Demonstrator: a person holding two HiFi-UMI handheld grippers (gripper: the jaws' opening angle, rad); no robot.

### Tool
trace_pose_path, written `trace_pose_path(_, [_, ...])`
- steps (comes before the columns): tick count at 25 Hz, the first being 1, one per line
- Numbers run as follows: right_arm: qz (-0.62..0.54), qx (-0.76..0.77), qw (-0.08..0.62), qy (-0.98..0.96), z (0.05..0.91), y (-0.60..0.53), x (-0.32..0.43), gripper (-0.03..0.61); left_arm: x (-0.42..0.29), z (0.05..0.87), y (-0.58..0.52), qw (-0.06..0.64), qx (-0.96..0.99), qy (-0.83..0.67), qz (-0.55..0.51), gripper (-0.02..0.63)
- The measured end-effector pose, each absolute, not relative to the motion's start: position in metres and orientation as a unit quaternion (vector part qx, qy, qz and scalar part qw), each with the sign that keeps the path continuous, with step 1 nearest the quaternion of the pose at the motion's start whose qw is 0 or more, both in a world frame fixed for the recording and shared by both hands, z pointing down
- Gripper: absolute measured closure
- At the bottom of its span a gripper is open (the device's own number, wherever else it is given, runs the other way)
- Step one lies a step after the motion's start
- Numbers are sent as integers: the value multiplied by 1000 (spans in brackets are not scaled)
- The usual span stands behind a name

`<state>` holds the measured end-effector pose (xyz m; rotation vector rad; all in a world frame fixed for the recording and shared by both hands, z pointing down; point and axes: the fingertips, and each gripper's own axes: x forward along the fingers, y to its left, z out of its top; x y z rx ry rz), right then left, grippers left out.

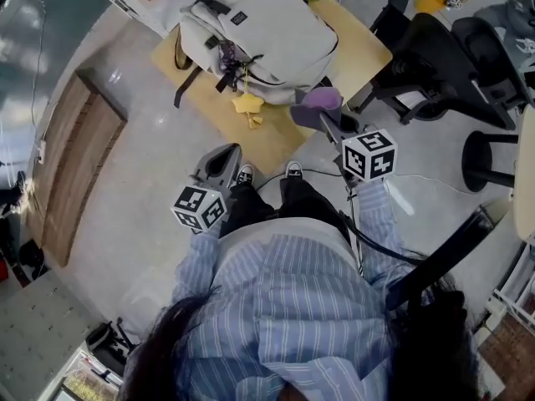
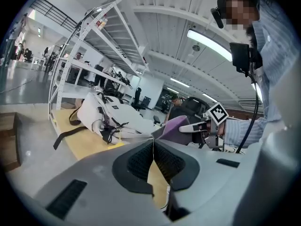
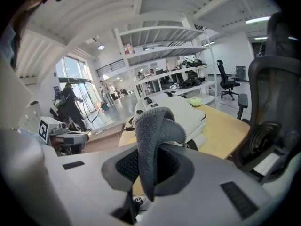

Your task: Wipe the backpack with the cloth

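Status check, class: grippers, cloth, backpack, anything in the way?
Left gripper shut, empty. Right gripper shut on cloth, near the backpack on the table; contact unclear. Nothing between them.

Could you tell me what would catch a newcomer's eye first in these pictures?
The pale backpack lying on the wooden table at the top of the head view stands out first, with a yellow star charm at its near edge. Next comes the purple cloth clamped in the right hand-held gripper, just short of the backpack; the left hand-held gripper is shut on nothing.

Open-plan office workspace, metal shelving racks [image 2: 94,27], swivel chairs [image 1: 435,57], wooden table [image 1: 359,44], strip lights [image 2: 211,44]
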<state>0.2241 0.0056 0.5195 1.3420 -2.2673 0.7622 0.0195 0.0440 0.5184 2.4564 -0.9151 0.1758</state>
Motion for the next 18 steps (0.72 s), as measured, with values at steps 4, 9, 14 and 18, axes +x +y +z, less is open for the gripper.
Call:
trace_pose_path(4, [281, 508, 168, -797, 515, 12, 175, 537, -24, 516, 36, 245, 917, -307, 69, 609])
trace_pose_path(9, [276, 549, 148, -775, 508, 16, 123, 537, -72, 517, 27, 238, 930, -270, 79, 609])
trace_pose_path(14, [280, 575, 131, -758, 505, 34, 91, 537, -91, 520, 27, 236, 939, -237, 77, 609])
trace_pose_path(18, [286, 582, 140, -748, 508, 58, 81, 537, -87, 523, 34, 235, 946, -211, 77, 609])
